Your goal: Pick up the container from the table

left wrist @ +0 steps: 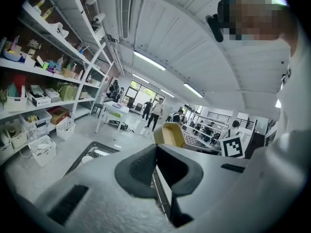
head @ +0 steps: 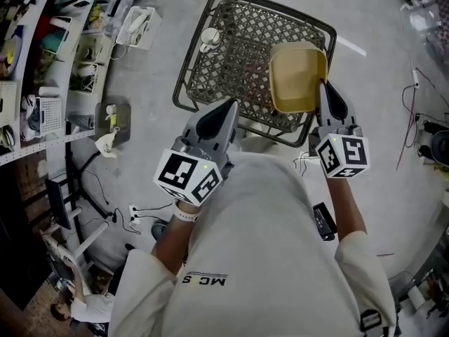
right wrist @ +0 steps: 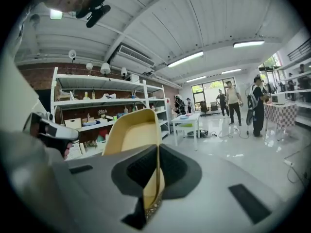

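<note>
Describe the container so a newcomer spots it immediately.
Find the black mesh table on the grey floor. Above its right corner, the right claw pinches the wall of a shallow, squarish container. It alone is yellow; the item on the mesh is small, round, white.

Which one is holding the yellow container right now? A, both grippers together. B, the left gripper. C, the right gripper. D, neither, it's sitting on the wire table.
C: the right gripper has its jaws closed on a wall of the yellow container.
</note>
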### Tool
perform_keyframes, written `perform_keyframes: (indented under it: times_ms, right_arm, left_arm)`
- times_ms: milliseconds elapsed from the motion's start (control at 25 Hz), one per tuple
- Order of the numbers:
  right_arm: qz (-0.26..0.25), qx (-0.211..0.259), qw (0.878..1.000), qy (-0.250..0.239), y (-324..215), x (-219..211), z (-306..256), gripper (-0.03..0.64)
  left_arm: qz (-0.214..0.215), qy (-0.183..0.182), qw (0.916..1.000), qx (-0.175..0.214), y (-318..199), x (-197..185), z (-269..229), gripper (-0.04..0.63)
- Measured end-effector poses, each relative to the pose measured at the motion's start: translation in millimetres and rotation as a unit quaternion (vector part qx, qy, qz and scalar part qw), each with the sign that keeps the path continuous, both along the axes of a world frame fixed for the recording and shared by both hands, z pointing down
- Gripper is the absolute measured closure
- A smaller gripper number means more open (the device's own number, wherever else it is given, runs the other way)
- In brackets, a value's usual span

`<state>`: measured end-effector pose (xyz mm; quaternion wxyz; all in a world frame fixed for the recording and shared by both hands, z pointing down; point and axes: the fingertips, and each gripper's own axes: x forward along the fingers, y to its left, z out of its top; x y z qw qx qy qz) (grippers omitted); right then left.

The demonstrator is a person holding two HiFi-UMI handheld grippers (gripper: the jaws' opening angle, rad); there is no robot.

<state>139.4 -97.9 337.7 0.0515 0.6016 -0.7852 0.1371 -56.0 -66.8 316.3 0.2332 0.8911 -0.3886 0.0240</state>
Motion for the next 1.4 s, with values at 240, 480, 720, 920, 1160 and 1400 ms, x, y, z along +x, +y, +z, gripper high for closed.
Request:
perform_keyframes:
  times_ms: [240,480,720,920,1160,1400]
  right_arm:
    - [0.006,0.038,0.999,0.005,29.2,10.9,-43.1,0.591]
    - [0.019,0.059,0.998,-0.002,55.8,23.1,-57.2,0.591]
    - [0.038,0.061,0.997,-0.012,70.1,33.0,-58.3,0.591]
    - [0.038,0.058,0.998,-0.014,74.4,33.2,-55.4,0.591]
    - [0.035,0.052,0.998,-0.016,73.5,31.8,-50.2,0.591]
    - [0.033,0.049,0.998,-0.017,71.7,30.9,-47.6,0.591]
  left_arm:
    - [-0.008,0.007,0.9999,0.011,2.2,-0.9,-3.7,0.577]
    - [-0.012,0.001,0.9996,0.024,3.4,-0.2,-9.9,0.577]
    - [-0.013,-0.005,0.9994,0.032,0.9,2.0,-14.1,0.577]
    - [-0.011,-0.007,0.9993,0.035,-2.0,7.5,-18.9,0.577]
    - [-0.008,-0.011,0.9994,0.032,-3.4,11.0,-18.2,0.577]
    - [-0.005,-0.013,0.9994,0.030,-5.1,12.6,-18.4,0.577]
